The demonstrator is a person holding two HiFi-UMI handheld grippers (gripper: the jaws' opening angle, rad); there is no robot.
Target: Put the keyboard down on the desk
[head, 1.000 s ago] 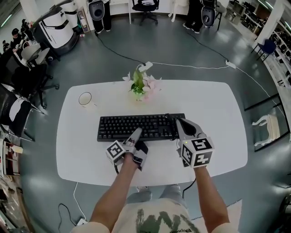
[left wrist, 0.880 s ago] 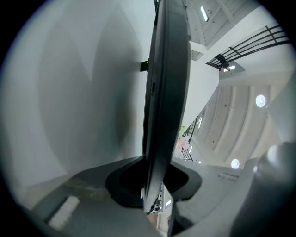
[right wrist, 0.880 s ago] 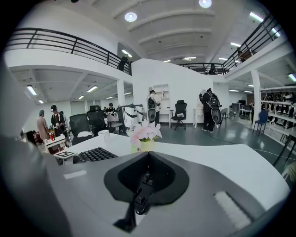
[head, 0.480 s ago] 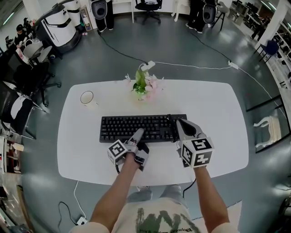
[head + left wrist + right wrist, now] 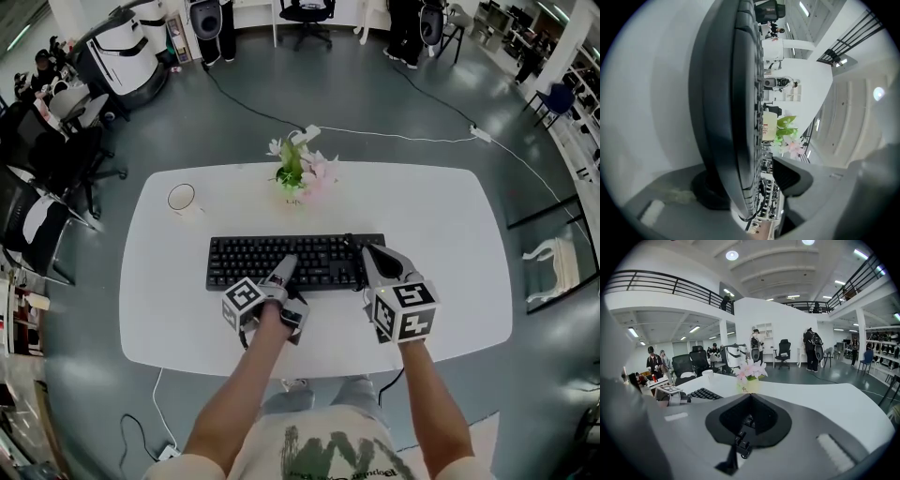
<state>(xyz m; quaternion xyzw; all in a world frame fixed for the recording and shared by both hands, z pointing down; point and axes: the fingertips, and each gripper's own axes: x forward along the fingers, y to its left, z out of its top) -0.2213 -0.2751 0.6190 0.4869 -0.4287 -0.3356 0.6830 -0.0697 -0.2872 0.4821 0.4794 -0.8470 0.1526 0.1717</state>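
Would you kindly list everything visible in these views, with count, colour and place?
desk: one, white, centre of the grey floor.
keyboard: one, black, on the desk's near middle.
flower pot: one, pink blooms with green leaves, desk's far edge.
mug: one, white, desk's far left.
office chairs: several, black, around the room.
floor cables: several, white and black, beyond the desk.
left gripper: one, grey, jaws just been opening around the keyboard's near edge.
right gripper: one, grey, shut on the keyboard's right end.

right tongs (image 5: 750,403) closed on end of black keyboard (image 5: 701,393), pink flowers (image 5: 750,370) beyond on white desk (image 5: 825,401)
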